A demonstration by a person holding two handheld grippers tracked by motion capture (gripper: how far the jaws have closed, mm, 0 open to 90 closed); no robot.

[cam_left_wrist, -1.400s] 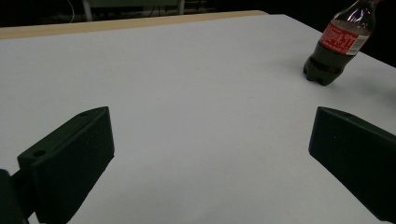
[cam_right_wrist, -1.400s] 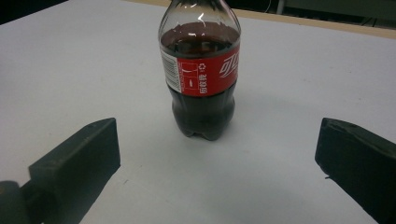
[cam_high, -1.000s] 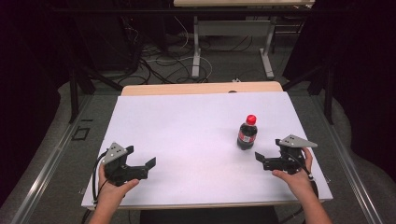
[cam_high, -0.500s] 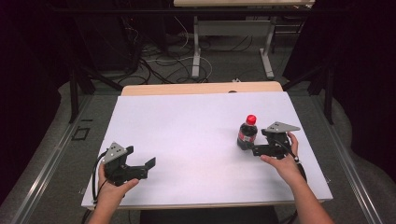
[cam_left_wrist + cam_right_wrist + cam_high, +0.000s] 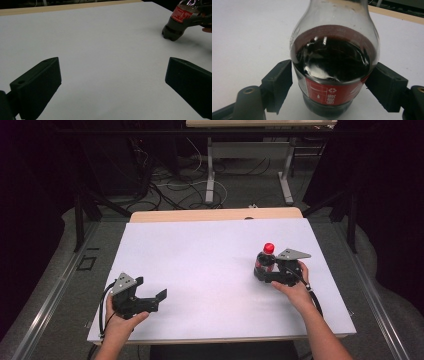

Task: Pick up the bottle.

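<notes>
Gripping step in hand: right gripper [image 5: 263, 271] brought in around the lower body of the cola bottle [image 5: 265, 260], jaws just closed in from wide, one pad [image 5: 278, 82] against each side of the label band in the right gripper view. Pads looked to be touching the plastic, so judged as clamped on the bottle, though not yet lifted. Bottle stood upright on the right half of the white table [image 5: 210, 265], red cap [image 5: 269, 247] on, dark drink up to the shoulder. Also seen far off at the upper right of the left gripper view [image 5: 178, 21]. Left gripper [image 5: 150, 302] rested near the front left edge, well apart from the bottle, jaws spread wide with nothing between them. Next move, as judged: a firm, level squeeze kept on the round body, then a straight lift without tilting. Risk of slipping on smooth plastic if held too lightly.
</notes>
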